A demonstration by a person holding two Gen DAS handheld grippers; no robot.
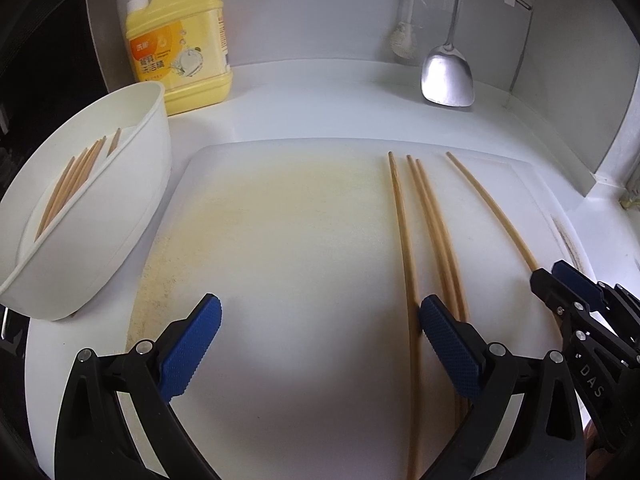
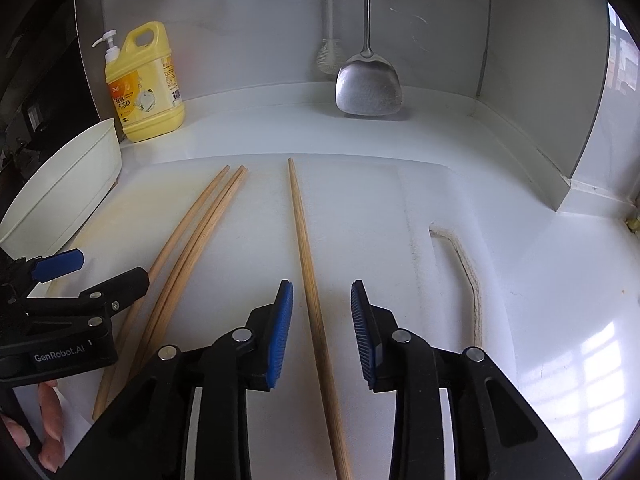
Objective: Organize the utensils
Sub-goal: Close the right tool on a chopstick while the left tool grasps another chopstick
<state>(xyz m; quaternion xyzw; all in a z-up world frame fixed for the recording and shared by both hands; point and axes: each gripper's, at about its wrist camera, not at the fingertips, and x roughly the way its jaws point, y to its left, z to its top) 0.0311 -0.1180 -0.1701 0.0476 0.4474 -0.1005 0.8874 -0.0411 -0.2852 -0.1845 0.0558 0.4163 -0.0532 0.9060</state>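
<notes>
The right gripper [image 2: 322, 332] is straddling a lone chopstick [image 2: 308, 280], its jaws standing moderately apart on either side without touching it, seemingly lining up a pinch. The left gripper [image 1: 320, 344] is hovering wide open and empty over the stained cutting board [image 1: 280, 220], its right pad lying just beside the leftmost of three more chopsticks [image 1: 430, 232]. All four sticks are lying roughly parallel on the board, well apart from the white holder [image 1: 100, 208] at the left edge, which is already carrying several chopsticks [image 1: 72, 180] behind its divider, suggesting the sorting is partly done. Farther back, a yellow detergent bottle [image 1: 180, 44] is standing by the wall, where a steel spatula [image 2: 368, 84] is hanging.
</notes>
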